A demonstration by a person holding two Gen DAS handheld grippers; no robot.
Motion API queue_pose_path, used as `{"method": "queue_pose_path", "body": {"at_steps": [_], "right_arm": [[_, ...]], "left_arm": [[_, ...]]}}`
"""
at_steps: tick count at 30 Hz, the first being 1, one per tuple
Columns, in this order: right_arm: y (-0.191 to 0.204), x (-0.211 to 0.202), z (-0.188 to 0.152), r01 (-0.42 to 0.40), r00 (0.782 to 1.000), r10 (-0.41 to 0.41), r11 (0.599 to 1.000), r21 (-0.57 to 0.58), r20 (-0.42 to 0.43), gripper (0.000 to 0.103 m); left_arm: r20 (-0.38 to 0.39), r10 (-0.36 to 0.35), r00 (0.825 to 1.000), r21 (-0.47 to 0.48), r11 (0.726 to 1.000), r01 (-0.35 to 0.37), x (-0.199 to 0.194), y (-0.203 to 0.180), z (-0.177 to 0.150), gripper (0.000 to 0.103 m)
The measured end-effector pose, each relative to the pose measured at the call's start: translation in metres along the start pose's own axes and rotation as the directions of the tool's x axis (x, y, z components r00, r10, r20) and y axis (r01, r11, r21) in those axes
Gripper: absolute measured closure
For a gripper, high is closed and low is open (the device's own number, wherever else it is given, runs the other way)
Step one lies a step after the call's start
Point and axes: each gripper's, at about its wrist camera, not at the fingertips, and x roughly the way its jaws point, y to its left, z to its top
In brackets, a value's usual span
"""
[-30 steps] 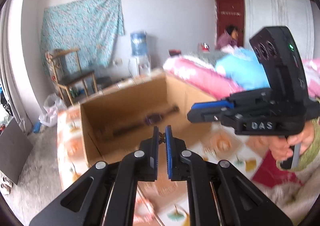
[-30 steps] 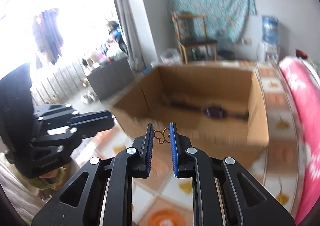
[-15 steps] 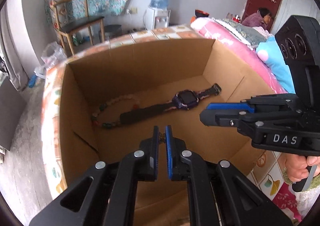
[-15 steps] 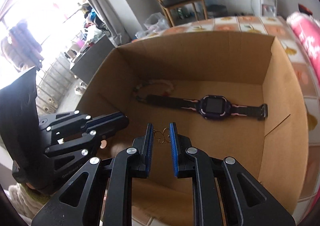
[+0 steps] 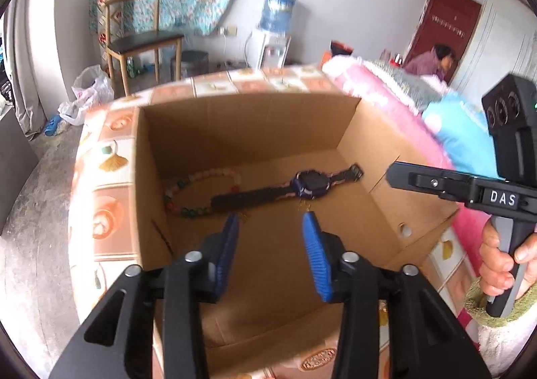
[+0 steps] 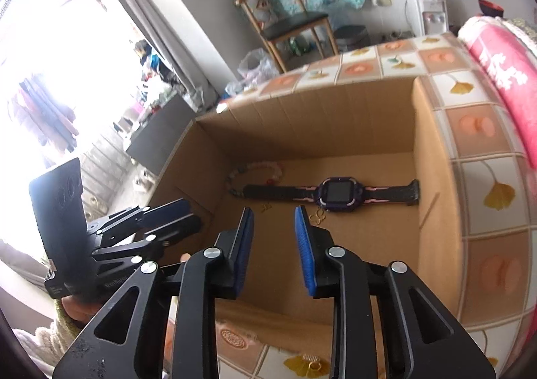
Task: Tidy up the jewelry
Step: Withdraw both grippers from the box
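Observation:
An open cardboard box (image 5: 251,130) (image 6: 335,124) stands on the patterned bed sheet. On its floor lie a purple-faced watch (image 5: 312,181) (image 6: 339,192) and a pale bead bracelet (image 5: 194,191) (image 6: 255,171). Two small gold earrings lie loose beside the watch strap, one (image 5: 246,217) (image 6: 265,207) to the left and one (image 5: 303,206) (image 6: 319,218) under the watch face. My left gripper (image 5: 271,224) (image 6: 161,214) hangs over the box, its jaws opening, nothing between the blue pads. My right gripper (image 6: 273,216) (image 5: 436,181) hovers beside it, jaws also opening and empty.
The box walls rise around the jewelry. A pink quilt (image 6: 496,53) and a blue pillow (image 5: 459,134) lie along the right of the bed. Beyond the bed are a wooden chair (image 5: 141,43), a water dispenser (image 5: 273,30) and a person (image 5: 433,60) by a red door.
Both grippers came in over the box and tipped down. Their jaws opened, and the gold earring each one pinched now lies on the box floor by the watch.

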Motion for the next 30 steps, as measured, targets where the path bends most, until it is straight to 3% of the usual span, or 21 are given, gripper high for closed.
{"method": "queue_pose_path", "body": {"at_steps": [7, 15, 19, 24, 30], "right_arm": [[-0.001, -0.051, -0.012, -0.034, 0.994, 0.032, 0.999, 0.019, 0.106, 0.062], [0.010, -0.100, -0.055, 0.030, 0.983, -0.028, 1.000, -0.009, 0.180, 0.042], [0.008, -0.107, -0.081, 0.097, 0.980, -0.095, 0.995, -0.003, 0.175, 0.035], [-0.006, -0.100, -0.109, 0.145, 0.982, -0.151, 0.988, 0.057, 0.115, 0.034], [-0.020, -0.084, -0.139, 0.221, 0.974, -0.225, 0.971, 0.095, 0.028, 0.034]], "left_arm": [[0.119, -0.023, 0.993, -0.035, 0.999, 0.028, -0.062, 0.004, -0.019, 0.038], [0.227, -0.040, 0.973, 0.037, 0.999, 0.032, -0.125, -0.011, -0.060, 0.015], [0.199, -0.043, 0.979, 0.055, 0.998, 0.033, -0.125, -0.021, -0.079, 0.010], [0.105, -0.050, 0.993, 0.068, 0.997, 0.043, -0.103, -0.037, -0.103, 0.010], [-0.003, -0.079, 0.997, 0.112, 0.990, 0.079, -0.064, -0.063, -0.125, 0.010]]}}
